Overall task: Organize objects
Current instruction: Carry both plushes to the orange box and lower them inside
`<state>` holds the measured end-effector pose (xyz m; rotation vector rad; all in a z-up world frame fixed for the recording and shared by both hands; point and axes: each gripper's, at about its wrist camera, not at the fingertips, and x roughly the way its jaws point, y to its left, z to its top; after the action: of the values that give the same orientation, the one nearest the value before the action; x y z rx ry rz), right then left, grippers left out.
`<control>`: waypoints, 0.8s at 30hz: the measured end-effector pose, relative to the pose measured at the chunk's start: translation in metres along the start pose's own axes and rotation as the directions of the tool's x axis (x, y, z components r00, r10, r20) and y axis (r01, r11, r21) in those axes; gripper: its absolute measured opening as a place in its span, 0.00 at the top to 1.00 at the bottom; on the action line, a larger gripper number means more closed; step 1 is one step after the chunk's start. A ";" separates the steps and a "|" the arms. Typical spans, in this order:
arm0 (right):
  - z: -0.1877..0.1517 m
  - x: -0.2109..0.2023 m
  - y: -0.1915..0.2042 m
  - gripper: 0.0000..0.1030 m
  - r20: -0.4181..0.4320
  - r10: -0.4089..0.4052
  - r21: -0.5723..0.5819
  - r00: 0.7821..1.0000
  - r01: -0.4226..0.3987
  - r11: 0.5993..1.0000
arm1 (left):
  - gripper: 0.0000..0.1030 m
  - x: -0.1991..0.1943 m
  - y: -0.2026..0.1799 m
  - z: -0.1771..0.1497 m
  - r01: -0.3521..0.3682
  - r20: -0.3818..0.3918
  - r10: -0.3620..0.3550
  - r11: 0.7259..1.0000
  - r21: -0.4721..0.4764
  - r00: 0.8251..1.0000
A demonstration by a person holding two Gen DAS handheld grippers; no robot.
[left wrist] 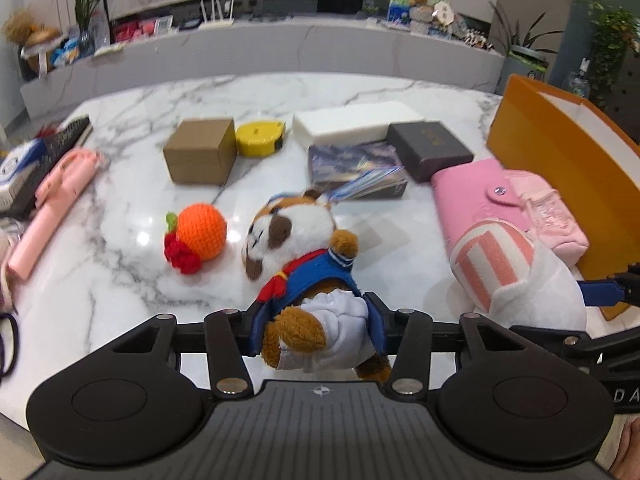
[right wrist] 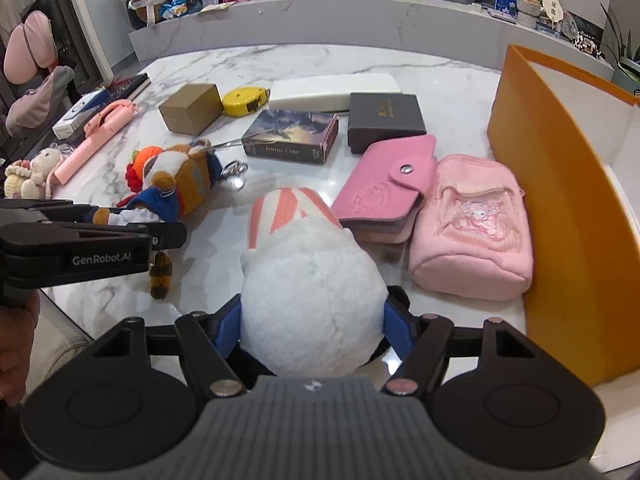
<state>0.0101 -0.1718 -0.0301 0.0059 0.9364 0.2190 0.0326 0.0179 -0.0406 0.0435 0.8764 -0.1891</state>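
A brown-and-white plush animal in a blue sailor jacket [left wrist: 292, 232] lies on the marble table [left wrist: 120, 200]. My left gripper [left wrist: 316, 320] is shut on its lower body, with a blue pad against each side. In the right wrist view the same plush [right wrist: 180, 176] sticks out of that gripper at the left. A white plush with pink stripes [right wrist: 312, 280] sits between the blue pads of my right gripper [right wrist: 314, 328], which is shut on its round body. That white plush [left wrist: 532, 292] also shows at the right of the left wrist view.
An orange box [right wrist: 560, 200] stands open at the right. Beside it lie a pink pouch [right wrist: 472, 228] and a pink wallet [right wrist: 384, 184]. Farther back are a card box [right wrist: 292, 136], a dark box [right wrist: 384, 120], a white block [right wrist: 332, 92], a yellow tape measure [right wrist: 244, 100] and a cardboard box [right wrist: 192, 108]. A crochet orange [left wrist: 200, 236] and a pink stick [left wrist: 56, 200] lie at the left.
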 end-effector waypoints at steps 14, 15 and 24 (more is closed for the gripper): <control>0.005 -0.044 -0.016 0.30 0.084 0.005 0.014 0.996 -0.006 1.000 | 0.48 -0.033 -0.014 0.006 0.029 0.073 -0.031 0.999 0.033 0.997; 0.006 -0.047 -0.017 0.30 0.089 0.005 0.013 0.996 -0.007 1.000 | 0.48 -0.035 -0.015 0.007 0.033 0.075 -0.036 0.999 0.033 0.997; 0.020 -0.075 -0.033 0.30 0.145 0.005 0.022 0.989 -0.008 1.000 | 0.51 -0.069 -0.044 0.042 0.097 0.133 -0.104 0.993 0.062 0.986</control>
<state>-0.0103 -0.2162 0.0384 0.0453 0.7937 0.2109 0.0135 -0.0199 0.0408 0.0378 0.7380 -0.3077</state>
